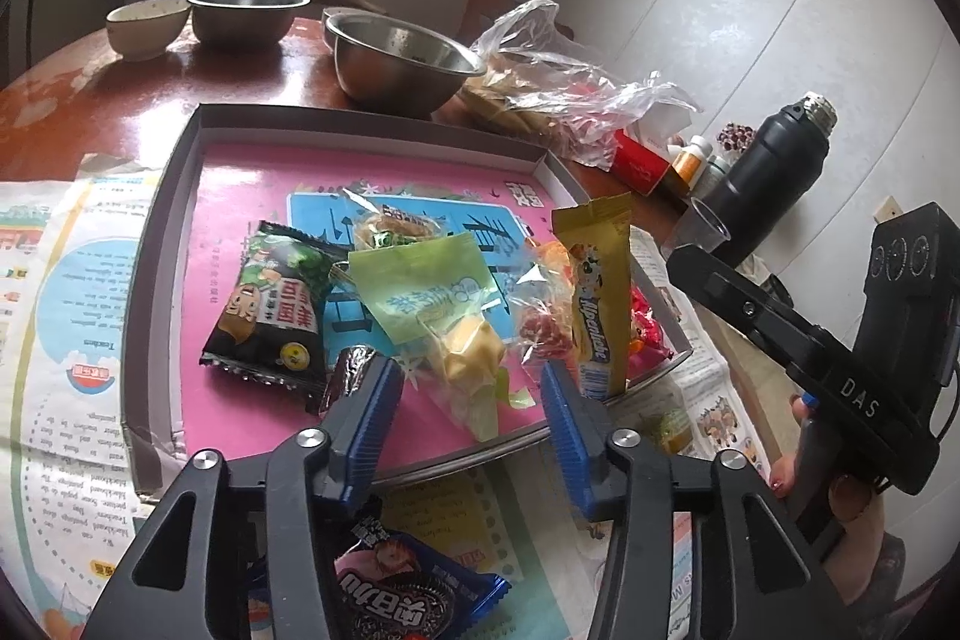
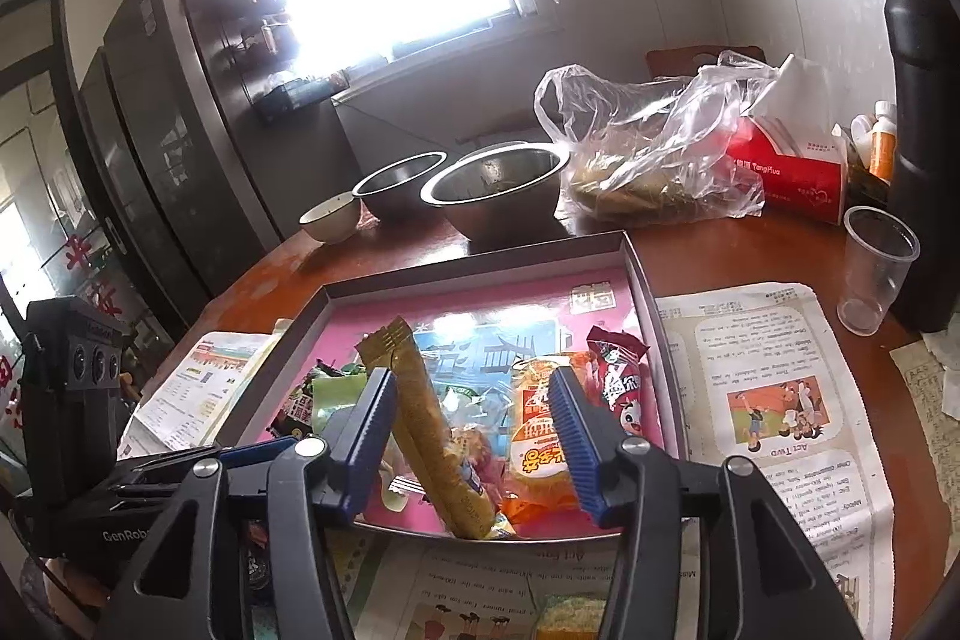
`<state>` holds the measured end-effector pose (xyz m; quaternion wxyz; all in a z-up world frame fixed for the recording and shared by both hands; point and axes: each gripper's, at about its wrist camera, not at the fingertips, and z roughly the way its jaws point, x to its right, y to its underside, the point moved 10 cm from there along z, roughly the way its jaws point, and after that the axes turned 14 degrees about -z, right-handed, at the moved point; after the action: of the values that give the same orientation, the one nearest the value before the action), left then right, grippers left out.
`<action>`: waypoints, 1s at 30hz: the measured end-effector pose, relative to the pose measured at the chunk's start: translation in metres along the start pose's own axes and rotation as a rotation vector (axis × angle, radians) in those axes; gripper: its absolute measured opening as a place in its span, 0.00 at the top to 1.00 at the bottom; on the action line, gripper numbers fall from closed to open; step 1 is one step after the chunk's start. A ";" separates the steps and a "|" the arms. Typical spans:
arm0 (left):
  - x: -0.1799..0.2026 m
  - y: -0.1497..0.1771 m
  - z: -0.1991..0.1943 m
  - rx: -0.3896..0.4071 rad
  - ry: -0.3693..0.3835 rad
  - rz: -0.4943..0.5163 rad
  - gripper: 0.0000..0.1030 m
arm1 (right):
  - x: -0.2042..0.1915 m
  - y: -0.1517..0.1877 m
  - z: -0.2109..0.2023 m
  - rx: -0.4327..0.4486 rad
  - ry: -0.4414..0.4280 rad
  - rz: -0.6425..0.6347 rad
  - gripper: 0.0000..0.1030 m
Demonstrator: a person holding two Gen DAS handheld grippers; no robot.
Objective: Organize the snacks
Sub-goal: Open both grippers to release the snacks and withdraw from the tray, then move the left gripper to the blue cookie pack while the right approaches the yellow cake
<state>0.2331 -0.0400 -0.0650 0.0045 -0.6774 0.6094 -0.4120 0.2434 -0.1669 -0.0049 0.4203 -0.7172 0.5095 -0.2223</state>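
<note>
A shallow grey box [image 1: 157, 244] with a pink floor holds several snacks: a black-and-green packet [image 1: 270, 310], a pale green packet [image 1: 420, 286] with a yellow pastry, and a yellow bar [image 1: 600, 292] leaning on the right wall. My left gripper [image 1: 474, 394] is open over the box's near edge, with the pastry's end between its fingers, untouched. A blue cookie packet [image 1: 408, 586] lies on the newspaper below it. In the right wrist view my right gripper [image 2: 471, 406] stands open around the yellow bar [image 2: 432, 448] and an orange packet [image 2: 537, 436], beside a red packet [image 2: 618, 376].
Two steel bowls [image 2: 498, 184] and a ceramic bowl [image 2: 330, 217] stand behind the box. A clear plastic bag [image 2: 648, 148], a red tissue box [image 2: 792, 178], a plastic cup [image 2: 876, 268] and a black flask [image 2: 924, 130] crowd the right. Newspaper [image 2: 768, 388] covers the brown table.
</note>
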 end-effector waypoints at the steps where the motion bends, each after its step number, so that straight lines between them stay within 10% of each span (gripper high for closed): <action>1: 0.000 0.000 -0.001 0.003 -0.003 0.001 0.46 | 0.000 0.000 -0.001 0.000 0.001 -0.002 0.46; 30: 0.003 -0.004 -0.053 0.090 -0.042 0.016 0.28 | -0.002 -0.002 -0.033 0.045 -0.012 -0.003 0.39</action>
<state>0.2068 -0.0147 -0.0265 0.0512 -0.6801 0.5954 -0.4247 0.2189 -0.1768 0.0146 0.4392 -0.7095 0.5008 -0.2300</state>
